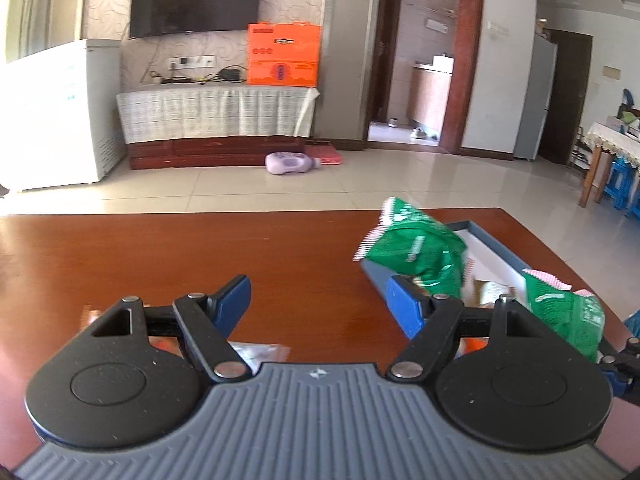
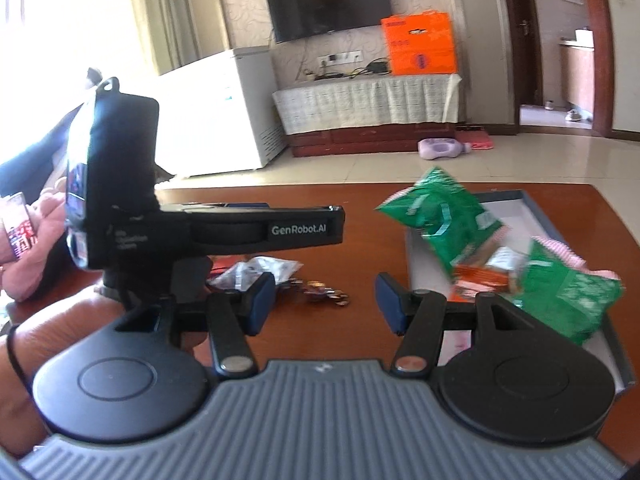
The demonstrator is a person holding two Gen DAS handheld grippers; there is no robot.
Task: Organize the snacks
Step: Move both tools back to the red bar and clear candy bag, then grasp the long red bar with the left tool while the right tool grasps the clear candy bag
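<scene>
Left gripper (image 1: 320,300) gaping wide, empty | right gripper (image 2: 326,300) gaping, empty | green packets (image 2: 444,216) piling in box (image 2: 560,196), right | loose snacks (image 2: 260,270) lying near-left — risk: tall pile spilling if nudged.

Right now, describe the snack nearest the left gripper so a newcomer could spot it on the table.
On the brown wooden table, look left of the shallow blue-walled box holding green crinkly bags. The clear, silvery plastic packet lies loose on the bare wood, the only see-through wrapper, beside a few small foil-wrapped sweets.

"GenRobot.AI" (white lettering) on left tool (image 2: 264,226)
</scene>
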